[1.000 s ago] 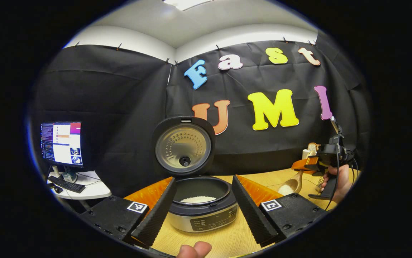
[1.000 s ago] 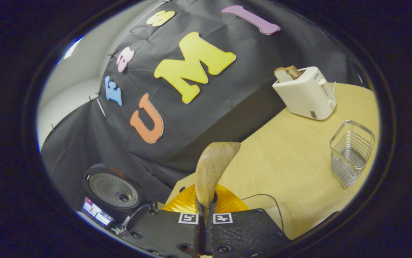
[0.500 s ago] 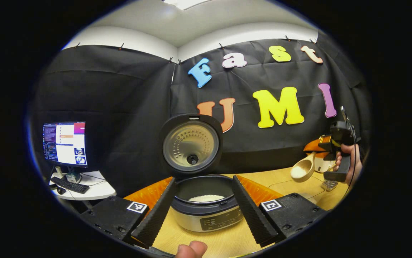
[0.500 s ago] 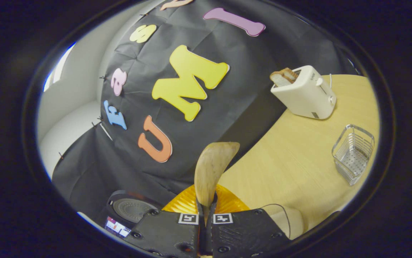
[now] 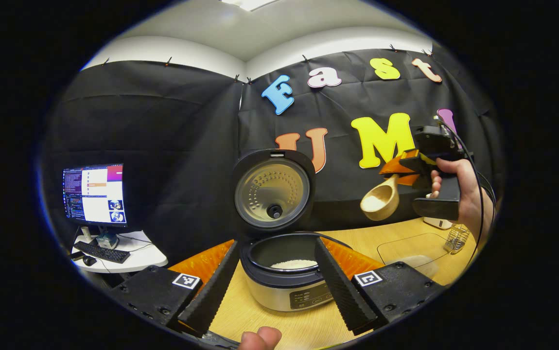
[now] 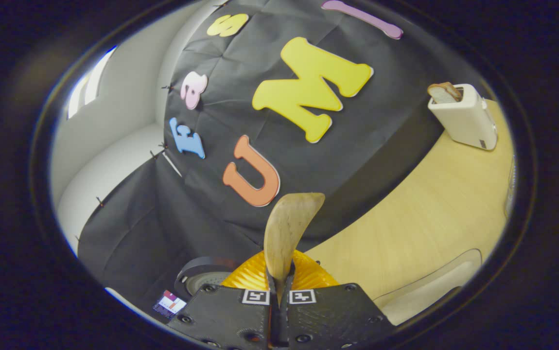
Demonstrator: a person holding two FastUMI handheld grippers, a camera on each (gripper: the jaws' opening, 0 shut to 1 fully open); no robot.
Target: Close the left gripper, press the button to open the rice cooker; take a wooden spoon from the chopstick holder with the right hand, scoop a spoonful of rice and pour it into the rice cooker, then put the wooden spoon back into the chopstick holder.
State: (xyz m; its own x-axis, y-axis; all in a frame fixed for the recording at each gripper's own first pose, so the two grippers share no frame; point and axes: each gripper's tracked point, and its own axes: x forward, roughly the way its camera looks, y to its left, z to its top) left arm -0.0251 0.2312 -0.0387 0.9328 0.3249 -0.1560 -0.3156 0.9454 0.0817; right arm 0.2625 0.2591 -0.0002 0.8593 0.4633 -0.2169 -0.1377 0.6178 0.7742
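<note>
Right tool (image 6: 279, 296) clenched on wooden spoon (image 5: 379, 201), rice in its bowl, carried high at 2 o'clock of open rice cooker (image 5: 287, 272) on table (image 5: 396, 238); left tool (image 5: 272, 284) released, idle; next: swing over pot, tip gently.

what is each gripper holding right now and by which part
The right gripper holds the wooden spoon by its handle, jaws shut on it, rice in the bowl. The left gripper is open, holding nothing.
</note>
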